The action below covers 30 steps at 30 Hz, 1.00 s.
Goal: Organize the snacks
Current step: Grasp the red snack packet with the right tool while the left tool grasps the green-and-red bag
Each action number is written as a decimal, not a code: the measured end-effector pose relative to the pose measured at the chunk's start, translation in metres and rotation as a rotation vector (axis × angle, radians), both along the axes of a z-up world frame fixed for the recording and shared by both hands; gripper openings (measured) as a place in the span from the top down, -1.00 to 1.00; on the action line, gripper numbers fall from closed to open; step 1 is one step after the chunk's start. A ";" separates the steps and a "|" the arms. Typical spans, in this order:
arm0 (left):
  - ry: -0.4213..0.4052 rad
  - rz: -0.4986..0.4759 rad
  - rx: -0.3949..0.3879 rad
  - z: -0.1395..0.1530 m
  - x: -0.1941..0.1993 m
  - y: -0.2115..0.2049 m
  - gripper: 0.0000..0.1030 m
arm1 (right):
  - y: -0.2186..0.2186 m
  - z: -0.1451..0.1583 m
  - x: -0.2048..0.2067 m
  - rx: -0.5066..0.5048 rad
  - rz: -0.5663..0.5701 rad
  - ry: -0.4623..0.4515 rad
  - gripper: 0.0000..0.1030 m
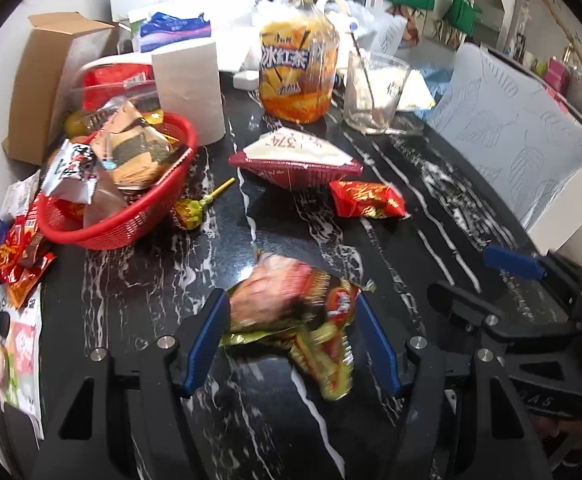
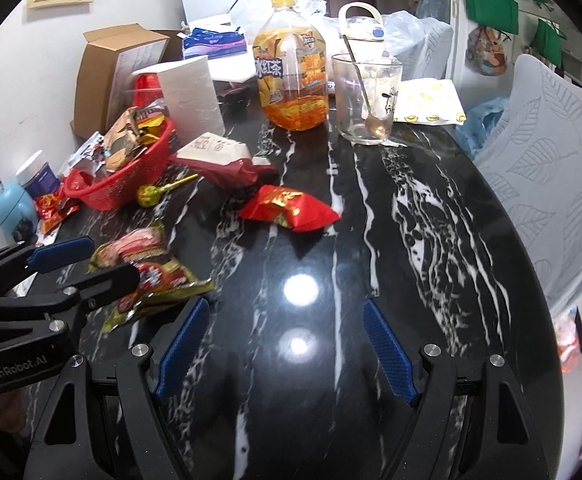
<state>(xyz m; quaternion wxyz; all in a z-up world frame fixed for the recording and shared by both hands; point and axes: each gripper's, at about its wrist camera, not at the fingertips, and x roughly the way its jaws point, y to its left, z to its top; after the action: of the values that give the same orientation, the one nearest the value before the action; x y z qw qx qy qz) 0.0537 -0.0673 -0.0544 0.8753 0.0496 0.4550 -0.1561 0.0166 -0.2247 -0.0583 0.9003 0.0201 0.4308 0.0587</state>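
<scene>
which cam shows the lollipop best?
Right wrist: the lollipop lies fully in view beside the red basket, head and stick clear. Left wrist shows it partly tucked under the basket's rim, head blurred.

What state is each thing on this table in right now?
Left tongs: open, straddling the snack packet.
Right tongs: open, empty.
Red basket: heaped with snacks.
Tea bottle: capped, partly full.
Glass: nearly empty, spoon inside.
Cardboard box: flaps open.
</scene>
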 end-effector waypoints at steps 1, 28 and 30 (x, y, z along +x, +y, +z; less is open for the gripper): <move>0.002 0.000 0.010 -0.002 0.003 -0.001 -0.25 | -0.001 -0.001 0.003 0.001 0.004 0.002 -0.56; 0.129 0.102 -0.041 0.004 0.044 0.007 -0.25 | 0.009 -0.019 0.109 -0.044 0.239 0.066 -0.55; 0.136 0.104 -0.043 0.003 0.044 0.007 -0.25 | 0.010 -0.023 0.115 -0.042 0.260 0.087 -0.54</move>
<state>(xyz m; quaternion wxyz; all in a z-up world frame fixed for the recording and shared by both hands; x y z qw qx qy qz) 0.0977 -0.0603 -0.0513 0.8502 -0.0034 0.5118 -0.1231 0.1316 -0.2147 -0.0810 0.8658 -0.0523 0.4695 0.1647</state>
